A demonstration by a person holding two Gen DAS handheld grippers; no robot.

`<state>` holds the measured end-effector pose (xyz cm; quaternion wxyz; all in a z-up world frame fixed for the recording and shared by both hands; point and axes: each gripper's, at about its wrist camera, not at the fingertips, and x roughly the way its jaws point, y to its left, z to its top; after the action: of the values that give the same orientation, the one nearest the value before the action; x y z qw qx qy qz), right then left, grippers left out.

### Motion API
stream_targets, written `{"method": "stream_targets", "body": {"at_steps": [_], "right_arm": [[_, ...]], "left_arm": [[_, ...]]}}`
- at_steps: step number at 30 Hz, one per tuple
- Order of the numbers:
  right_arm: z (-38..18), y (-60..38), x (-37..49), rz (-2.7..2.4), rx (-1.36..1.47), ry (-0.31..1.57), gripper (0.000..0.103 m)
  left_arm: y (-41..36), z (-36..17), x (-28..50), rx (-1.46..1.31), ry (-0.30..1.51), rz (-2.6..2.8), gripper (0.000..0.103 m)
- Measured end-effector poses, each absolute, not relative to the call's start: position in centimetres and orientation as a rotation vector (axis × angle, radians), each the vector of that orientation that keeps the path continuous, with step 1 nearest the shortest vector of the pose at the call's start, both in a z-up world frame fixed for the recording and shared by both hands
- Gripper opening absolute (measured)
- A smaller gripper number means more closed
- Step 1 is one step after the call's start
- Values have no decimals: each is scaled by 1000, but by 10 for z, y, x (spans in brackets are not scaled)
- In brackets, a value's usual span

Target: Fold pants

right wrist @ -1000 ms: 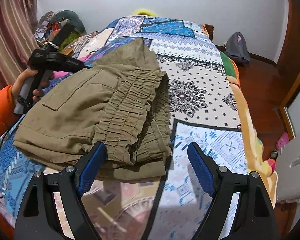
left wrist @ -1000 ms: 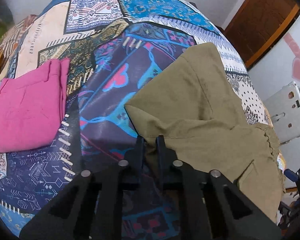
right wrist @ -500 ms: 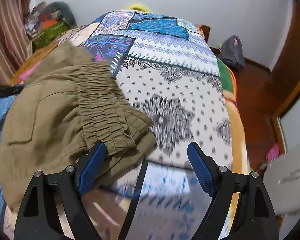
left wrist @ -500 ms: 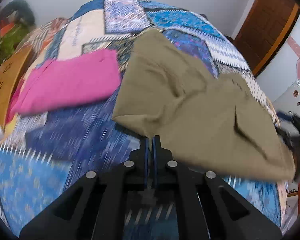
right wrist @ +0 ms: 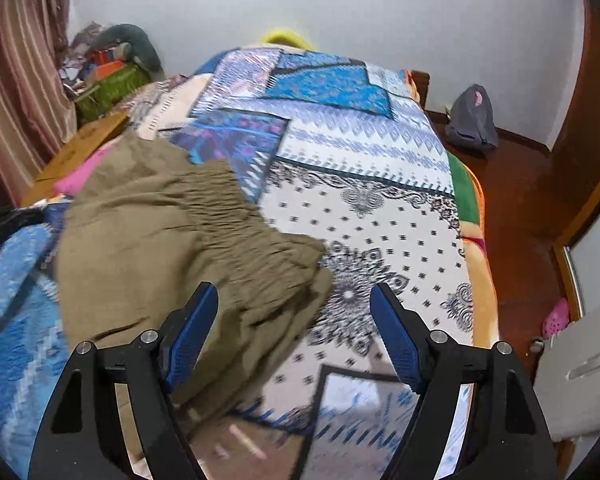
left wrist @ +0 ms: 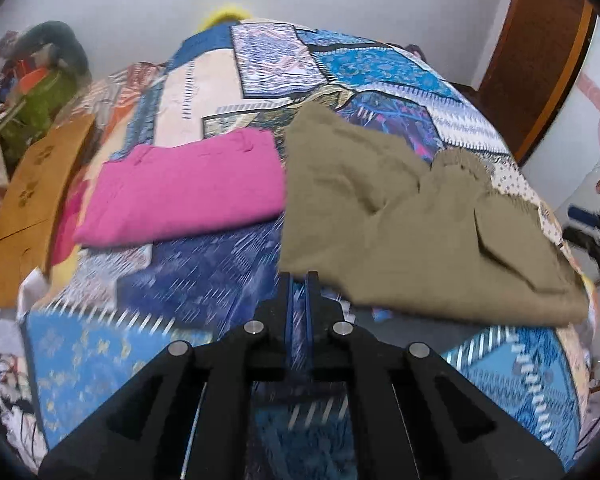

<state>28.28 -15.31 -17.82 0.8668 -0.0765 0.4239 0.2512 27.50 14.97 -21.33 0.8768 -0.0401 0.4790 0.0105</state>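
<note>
The olive pants (left wrist: 412,224) lie folded in a thick bundle on the patchwork bedspread (left wrist: 204,276), beside the pink garment. My left gripper (left wrist: 299,280) is shut and empty, its tips just short of the bundle's near left corner. In the right wrist view the same pants (right wrist: 172,240) show their gathered waistband toward the middle of the bed. My right gripper (right wrist: 294,304) is open and empty, its left finger over the bundle's near edge, its right finger over bare spread.
A folded pink garment (left wrist: 188,188) lies left of the olive pants. A wooden board (left wrist: 28,208) and a clutter pile (left wrist: 40,92) stand along the bed's left side. A grey backpack (right wrist: 472,120) sits on the red floor at the right.
My left gripper has let go of the olive pants and drawn back from them. The right gripper has also drawn back and stays open. The bundle now rests on the bed.
</note>
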Motion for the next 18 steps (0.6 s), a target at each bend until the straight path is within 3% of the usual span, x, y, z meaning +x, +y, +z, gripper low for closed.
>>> {"method": "stream_targets", "body": {"at_steps": [1,4,6,7,10,12,16,18], "right_arm": [[-176,-151,275,536,-156,887,75],[-177,-144,259,555,-146,901,75],[-182,-140,253,562,-147,916,75],[-185,-138,251,567,-147,927,75],[-201,-135,250,563,-155,962,75],[-209,-136,255,565,-134,985,75],[-217,-138,269,563,-138,993,75],[-220,-136,274,569,-165,985,75]], "left_arm": [[151,-216,284,-89,1006,17,9],[153,-227,306,-76,1024,26,28],[157,-236,320,-60,1038,54,61],[158,-239,324,-59,1040,58,63],[159,-249,333,-69,1056,29,62],[158,-256,337,-60,1072,1,43],[158,-257,334,-48,1057,4,28],[160,-254,328,-52,1043,-3,11]]}}
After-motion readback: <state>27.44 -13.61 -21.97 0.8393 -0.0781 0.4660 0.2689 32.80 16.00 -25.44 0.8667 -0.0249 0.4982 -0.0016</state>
